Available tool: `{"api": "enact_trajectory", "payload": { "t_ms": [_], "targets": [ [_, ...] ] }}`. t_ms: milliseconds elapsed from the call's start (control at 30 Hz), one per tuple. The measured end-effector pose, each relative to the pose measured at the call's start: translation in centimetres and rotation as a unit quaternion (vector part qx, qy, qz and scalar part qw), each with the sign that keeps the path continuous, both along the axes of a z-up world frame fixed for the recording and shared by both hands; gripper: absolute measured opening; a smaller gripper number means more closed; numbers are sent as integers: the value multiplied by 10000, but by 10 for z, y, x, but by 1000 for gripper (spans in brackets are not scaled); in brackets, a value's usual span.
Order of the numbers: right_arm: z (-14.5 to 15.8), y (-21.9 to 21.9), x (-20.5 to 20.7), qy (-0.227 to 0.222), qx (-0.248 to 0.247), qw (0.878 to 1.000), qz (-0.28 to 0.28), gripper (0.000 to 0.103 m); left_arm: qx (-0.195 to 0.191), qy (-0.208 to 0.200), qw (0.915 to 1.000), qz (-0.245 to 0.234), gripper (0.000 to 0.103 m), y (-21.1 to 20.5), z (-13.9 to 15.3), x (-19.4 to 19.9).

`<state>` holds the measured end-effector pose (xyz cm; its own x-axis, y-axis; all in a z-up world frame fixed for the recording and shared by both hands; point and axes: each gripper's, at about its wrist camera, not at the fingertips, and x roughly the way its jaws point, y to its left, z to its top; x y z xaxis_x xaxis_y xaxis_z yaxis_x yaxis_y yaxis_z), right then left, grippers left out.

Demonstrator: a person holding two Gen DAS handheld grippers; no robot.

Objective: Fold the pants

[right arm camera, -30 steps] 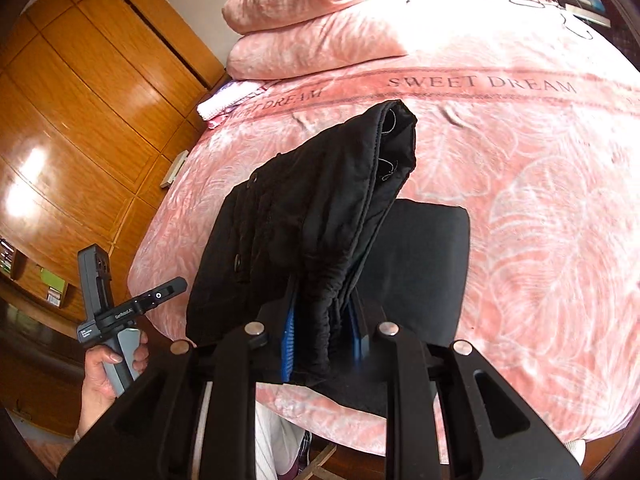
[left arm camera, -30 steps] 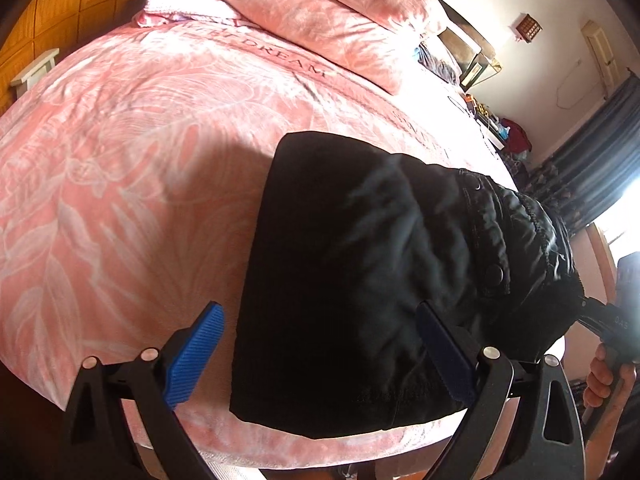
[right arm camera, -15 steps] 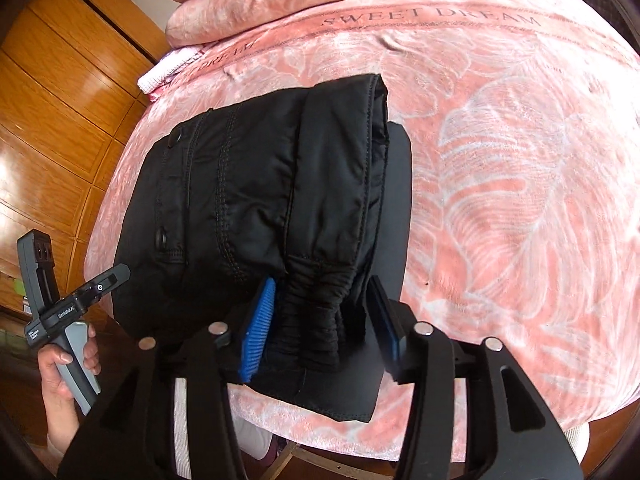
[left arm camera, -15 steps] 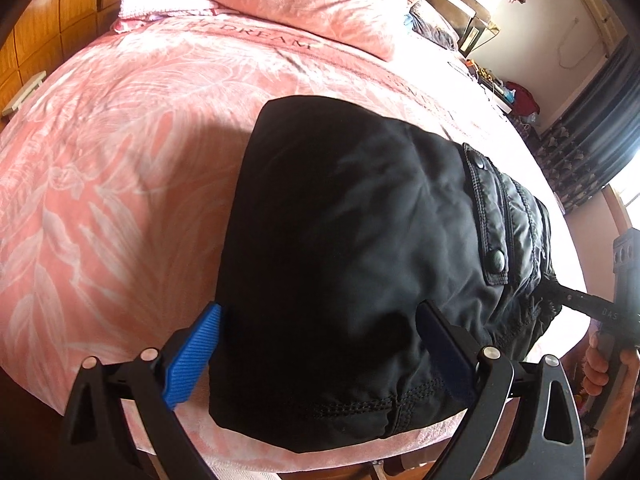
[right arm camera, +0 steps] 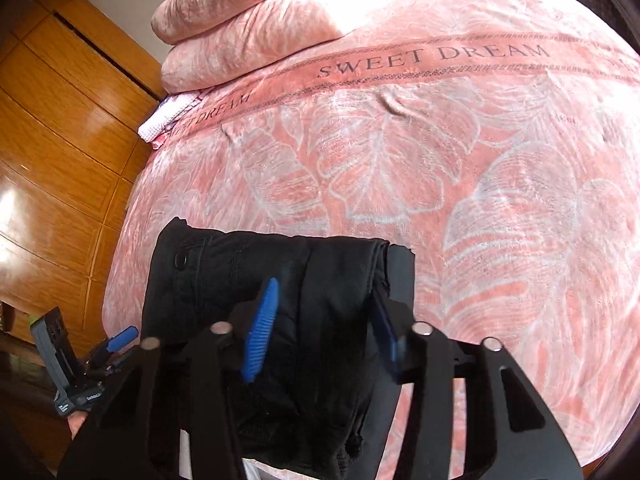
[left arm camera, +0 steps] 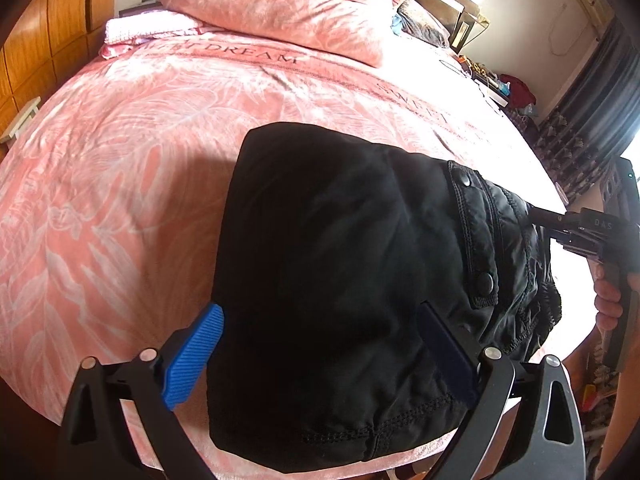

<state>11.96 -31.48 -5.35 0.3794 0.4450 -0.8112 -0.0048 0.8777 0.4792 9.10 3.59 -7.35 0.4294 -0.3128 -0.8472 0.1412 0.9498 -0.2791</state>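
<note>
Pants (right arm camera: 256, 280) lie folded at the near edge of the pink bedspread (right arm camera: 440, 184); the right gripper (right arm camera: 320, 332), clamped on their elastic waist a second ago, now gapes, seemingly clear of it. Left gripper (left arm camera: 320, 344) hovers spread. Folding looks finished.

The black pants (left arm camera: 340, 264) lie folded into a compact, roughly rectangular bundle on the pink leaf-patterned bed (left arm camera: 120, 168), close to its foot edge. The fabric is smooth and matte across the broad top layer. Along one side runs a stitched pocket flap with two round snap buttons, beside a gathered elastic waistband. In the right wrist view the pants (right arm camera: 332, 280) show stacked layers, with a lower layer sticking out past the upper one.
</note>
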Motion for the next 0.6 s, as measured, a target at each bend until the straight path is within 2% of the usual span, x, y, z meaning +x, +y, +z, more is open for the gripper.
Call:
{"api": "enact_trajectory", "payload": {
  "t_ms": [33,100,200,267,367,467,533,600],
  "targets": [
    [0,0,1,-11,35,10000,14,13,-2,47,10000,5,98,-1,-3,2],
    [5,0,1,-111,121,9999,50,7,29,79,10000,27,98,-3,-7,4],
    [18,-3,2,-348,-3,9994,-49,5,0,-25,10000,12,98,-6,-3,5],
    [15,-6,7,-189,-218,9994,-213,5,3,-84,10000,4,98,-9,0,5],
    [-13,-5,14,253,-220,9993,-146,6,156,-9,9998,-100,99,-16,-5,9],
    [-26,-8,8,332,-161,9992,-129,15,332,26,9994,-127,99,-20,-13,10],
    [-22,-15,-1,251,-115,9993,-263,37,322,31,9994,-111,99,-19,-11,9],
    [-14,-23,-13,104,25,9995,-282,42,278,6,9996,-94,99,-15,-7,6]
  ]
}}
